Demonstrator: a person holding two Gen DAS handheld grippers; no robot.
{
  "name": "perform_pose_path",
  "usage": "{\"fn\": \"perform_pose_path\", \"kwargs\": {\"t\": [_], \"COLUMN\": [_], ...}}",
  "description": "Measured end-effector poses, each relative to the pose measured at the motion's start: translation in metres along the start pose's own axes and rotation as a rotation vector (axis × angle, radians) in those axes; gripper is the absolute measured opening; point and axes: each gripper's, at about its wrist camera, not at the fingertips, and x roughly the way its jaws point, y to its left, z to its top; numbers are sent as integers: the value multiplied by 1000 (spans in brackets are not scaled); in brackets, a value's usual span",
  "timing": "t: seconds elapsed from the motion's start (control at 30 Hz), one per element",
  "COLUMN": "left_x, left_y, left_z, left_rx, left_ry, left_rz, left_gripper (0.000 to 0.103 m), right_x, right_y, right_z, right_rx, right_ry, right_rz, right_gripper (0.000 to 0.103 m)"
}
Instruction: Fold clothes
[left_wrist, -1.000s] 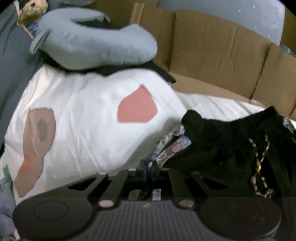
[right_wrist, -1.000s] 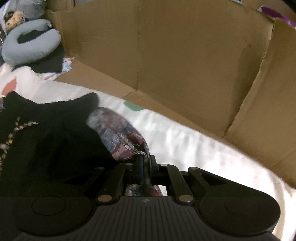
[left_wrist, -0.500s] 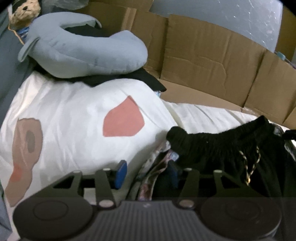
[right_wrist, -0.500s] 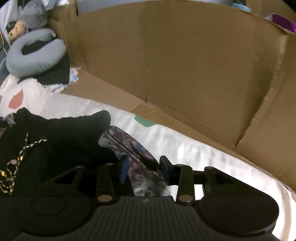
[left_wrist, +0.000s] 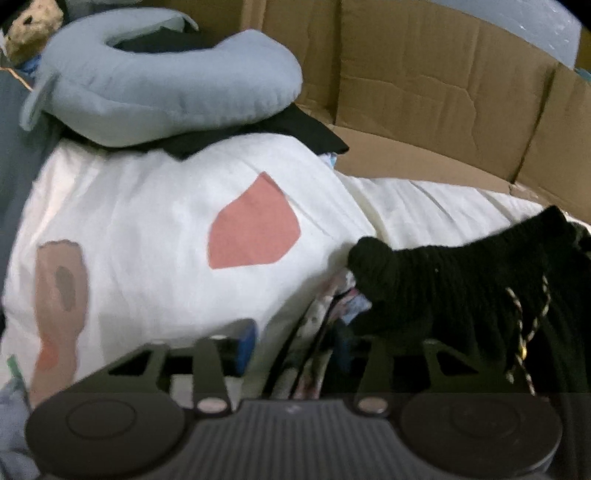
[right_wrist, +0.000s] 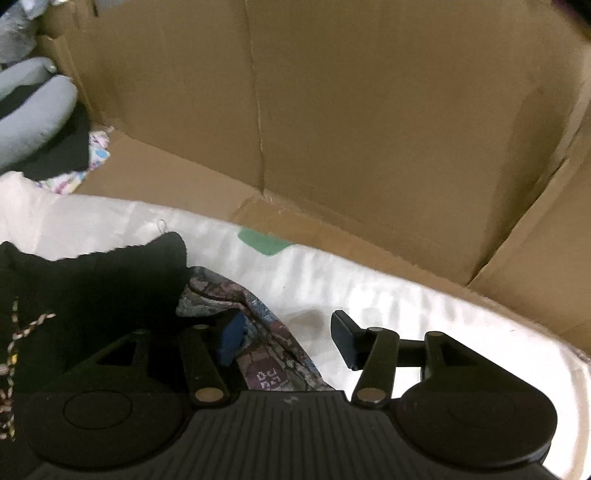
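Note:
Black shorts (left_wrist: 461, 280) with a braided drawstring (left_wrist: 532, 325) lie on the white bedsheet (left_wrist: 424, 206), their waistband bunched; in the right wrist view the same shorts (right_wrist: 92, 284) fill the lower left. A patterned cloth lies under them, its pale edge (left_wrist: 317, 328) showing at one side and its purple-grey part (right_wrist: 258, 332) at the other. My left gripper (left_wrist: 295, 343) is open, the patterned cloth's edge lying loose between its fingers. My right gripper (right_wrist: 288, 336) is open wide over the patterned cloth and sheet, gripping nothing.
A white pillow (left_wrist: 166, 221) with pink and brown patches lies left, topped by a grey-blue neck pillow (left_wrist: 166, 85) on dark cloth. Cardboard walls (right_wrist: 369, 110) enclose the bed at the back and right. A stuffed toy (left_wrist: 26, 26) sits far left.
Both grippers were shut on the patterned cloth a second ago and have opened, letting it go. The right gripper's fingers have spread wider still and the shorts have settled on the sheet.

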Motion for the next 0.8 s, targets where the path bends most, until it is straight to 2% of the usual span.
{"fn": "perform_pose_path", "kwargs": {"t": [0.03,0.3,0.47,0.53,0.63,0.8], "left_x": [-6,-50,-75,-85,-94,-97], "left_y": [1,1,-9,-14,-14,-7], "left_z": [-5,-48,-74,-85,-107,-146], "left_rx": [5,81,161,193,198,178], "left_ry": [-9,-60,-90,-101,-72,20], "left_rz": [2,6,-48,-72,-104,-115], "left_gripper": [65,65,64,60,53,53], "right_x": [-7,-67,-98,-108,-116,-125], "right_y": [-1,-14,-20,-20,-19,-25], "right_z": [-1,-32,-66,-82,-107,-153], "right_rx": [-13,-76,-102,-119,-140,-165], "right_ry": [-9,-45,-48,-40,-9,60], "right_rz": [3,81,127,155,173,169], "right_gripper": [59,59,59,59,59,58]}}
